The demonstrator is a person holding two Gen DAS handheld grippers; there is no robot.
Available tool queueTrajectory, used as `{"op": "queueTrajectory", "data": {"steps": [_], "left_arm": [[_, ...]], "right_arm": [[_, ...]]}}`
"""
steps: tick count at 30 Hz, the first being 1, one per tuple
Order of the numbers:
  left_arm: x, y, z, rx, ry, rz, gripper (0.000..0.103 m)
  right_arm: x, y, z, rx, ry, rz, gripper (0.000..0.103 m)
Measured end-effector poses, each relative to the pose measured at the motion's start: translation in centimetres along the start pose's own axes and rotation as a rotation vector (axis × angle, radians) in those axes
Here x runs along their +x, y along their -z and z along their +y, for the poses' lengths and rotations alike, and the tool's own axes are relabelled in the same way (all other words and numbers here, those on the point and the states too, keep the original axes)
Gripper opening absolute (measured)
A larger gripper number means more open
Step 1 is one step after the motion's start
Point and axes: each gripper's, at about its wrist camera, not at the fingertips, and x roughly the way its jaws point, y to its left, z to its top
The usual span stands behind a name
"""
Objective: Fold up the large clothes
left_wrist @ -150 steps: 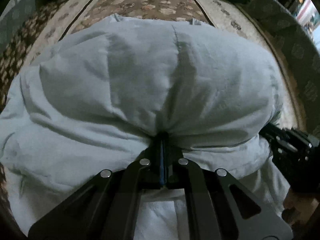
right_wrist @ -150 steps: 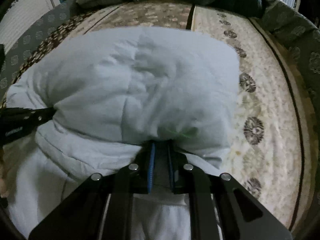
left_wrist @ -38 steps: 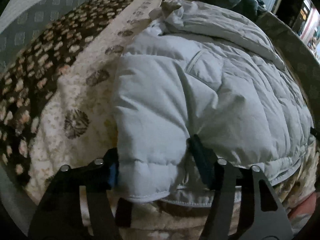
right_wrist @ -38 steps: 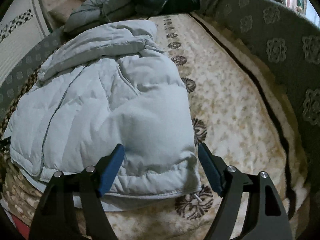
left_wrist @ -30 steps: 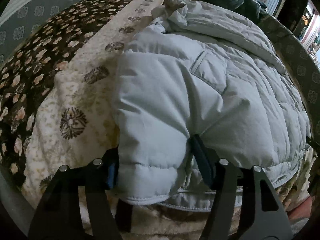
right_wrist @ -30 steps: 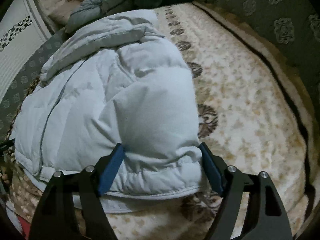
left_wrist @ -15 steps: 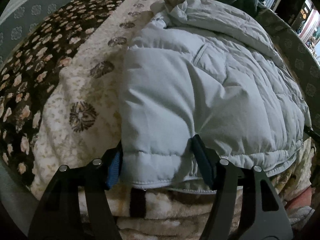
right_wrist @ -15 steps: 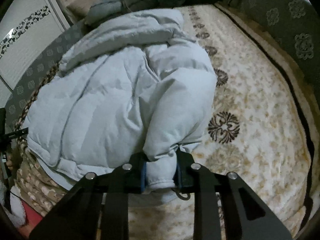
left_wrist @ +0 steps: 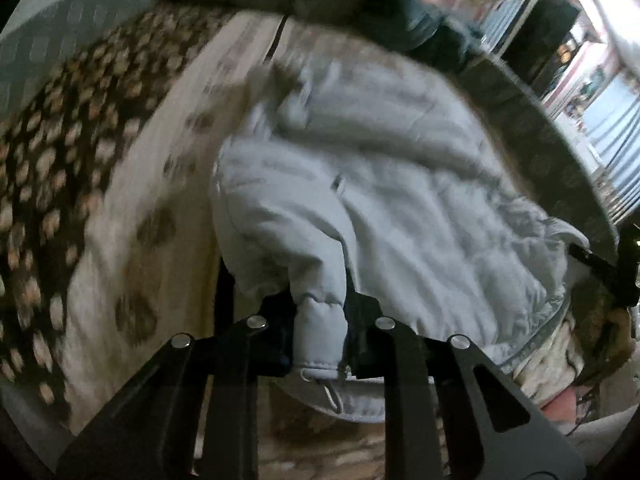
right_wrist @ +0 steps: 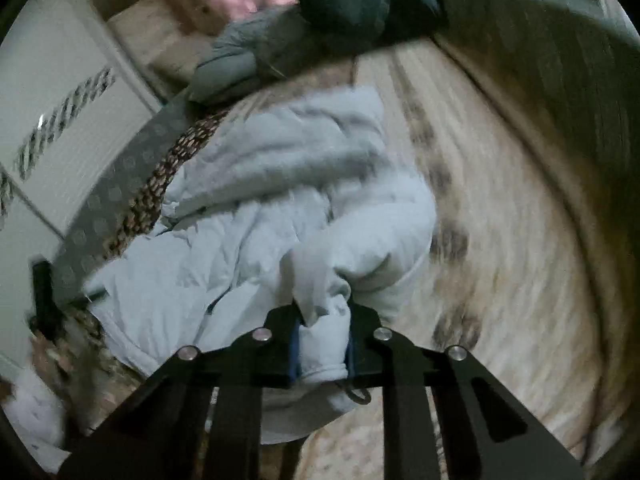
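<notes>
Left gripper (left_wrist: pixel 320 336): jaws closing, pads pinching a puffy hem corner of the pale blue padded jacket (left_wrist: pixel 400 208). Right gripper (right_wrist: pixel 322 344): jaws closing, clamped on the opposite hem corner, a drawcord loop dangling below. Jacket lies bunched on a cream blanket (right_wrist: pixel 512 248) with brown medallions; a dark floral blanket (left_wrist: pixel 52 152) lies beside it. Farther back, dark green and grey garments (right_wrist: pixel 320 16) are piled. Grey patterned surround (right_wrist: pixel 560 92). Frames blurred; no legible writing.
</notes>
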Motion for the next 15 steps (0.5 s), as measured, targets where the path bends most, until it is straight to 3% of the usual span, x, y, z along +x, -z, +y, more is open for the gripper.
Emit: {"op": "queueTrajectory", "data": {"steps": [4, 10, 15], "left_arm": [[-0.8, -2.8, -1.4, 0.025, -0.024, -0.067, 0.017], [0.4, -6.5, -3.1, 0.088, -0.185, -0.092, 0.017], [1.3, -10.7, -2.9, 0.053, -0.206, -0.103, 0.016]], "right_arm": [[0.8, -2.8, 0.9, -0.029, 0.023, -0.026, 0.016], [1.1, -5.8, 1.1, -0.024, 0.066, -0.079, 0.016], [1.9, -9.7, 0.0, 0.05, 0.039, -0.132, 0.016]]}}
